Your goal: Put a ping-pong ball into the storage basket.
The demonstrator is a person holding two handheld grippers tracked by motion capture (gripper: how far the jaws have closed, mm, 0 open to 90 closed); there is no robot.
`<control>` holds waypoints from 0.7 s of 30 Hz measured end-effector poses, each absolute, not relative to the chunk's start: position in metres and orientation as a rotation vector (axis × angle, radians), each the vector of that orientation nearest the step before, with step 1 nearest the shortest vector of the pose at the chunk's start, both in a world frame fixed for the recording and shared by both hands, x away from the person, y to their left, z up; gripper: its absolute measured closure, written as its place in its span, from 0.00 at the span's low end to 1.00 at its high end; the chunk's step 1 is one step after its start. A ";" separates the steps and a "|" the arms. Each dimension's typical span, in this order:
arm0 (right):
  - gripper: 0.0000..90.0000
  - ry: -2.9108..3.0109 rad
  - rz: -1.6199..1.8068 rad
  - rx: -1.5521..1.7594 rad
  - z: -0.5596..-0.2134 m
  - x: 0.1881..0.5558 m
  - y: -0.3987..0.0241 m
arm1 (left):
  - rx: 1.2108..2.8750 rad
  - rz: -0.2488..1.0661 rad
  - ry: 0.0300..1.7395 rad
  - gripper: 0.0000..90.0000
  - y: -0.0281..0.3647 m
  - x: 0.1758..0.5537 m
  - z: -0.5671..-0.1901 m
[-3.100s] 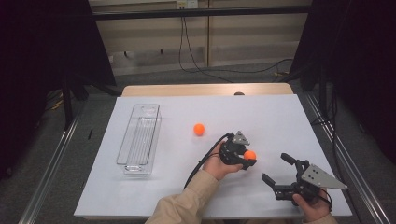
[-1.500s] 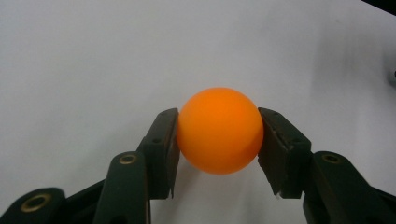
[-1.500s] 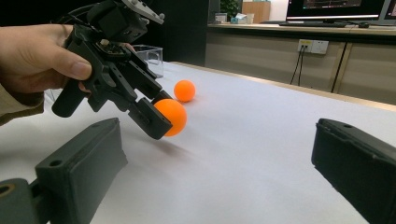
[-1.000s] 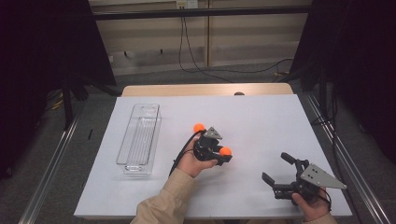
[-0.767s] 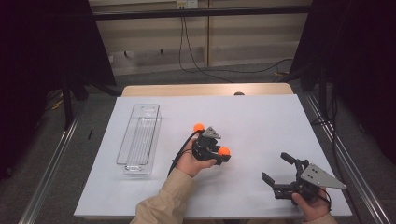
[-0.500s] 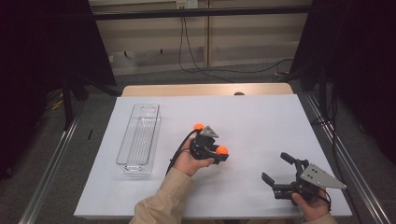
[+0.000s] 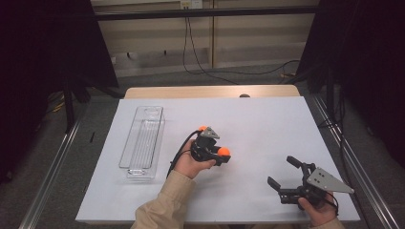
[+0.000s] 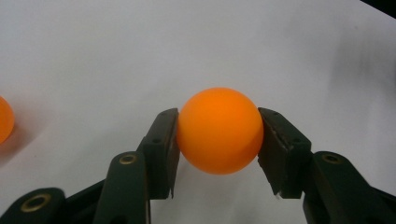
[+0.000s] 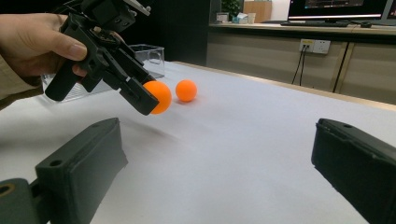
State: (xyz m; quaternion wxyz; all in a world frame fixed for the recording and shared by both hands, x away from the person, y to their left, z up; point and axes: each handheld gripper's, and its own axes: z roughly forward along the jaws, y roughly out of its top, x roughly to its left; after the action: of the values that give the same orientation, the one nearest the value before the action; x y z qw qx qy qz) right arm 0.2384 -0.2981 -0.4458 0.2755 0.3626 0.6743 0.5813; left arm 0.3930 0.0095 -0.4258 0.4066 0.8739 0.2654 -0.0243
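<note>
A white-covered table (image 7: pixel 267 119) with a wooden far edge stands on a grey floor (image 7: pixel 43 157), with metal rails (image 7: pixel 50 174) along both sides. Behind it runs a pale panelled wall (image 7: pixel 157 33) with black cables (image 7: pixel 210 67) hanging from a socket, flanked by black curtains (image 7: pixel 43 43). A monitor (image 9: pixel 338 9) stands on a far counter.

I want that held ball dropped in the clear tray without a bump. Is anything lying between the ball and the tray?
The left tool holds the orange ball above the table. A second orange ball rests beside that tool. The white table toward the clear tray looks bare, so nothing visible blocks the way.
</note>
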 end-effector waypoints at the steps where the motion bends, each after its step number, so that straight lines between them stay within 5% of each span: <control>1: 0.02 1.812 1.563 0.977 -0.446 0.238 -0.298 | 2.205 -0.060 0.671 0.57 0.010 0.393 -0.426; 21: 0.02 1.813 1.565 0.975 -0.446 0.238 -0.298 | 2.201 -0.043 0.706 0.57 0.023 0.399 -0.420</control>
State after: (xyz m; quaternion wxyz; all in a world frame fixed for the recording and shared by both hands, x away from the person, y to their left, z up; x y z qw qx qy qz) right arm 0.2381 -0.2982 -0.4455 0.2746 0.3625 0.6742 0.5820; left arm 0.3994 0.0231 -0.4202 0.4029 0.8713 0.2795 -0.0170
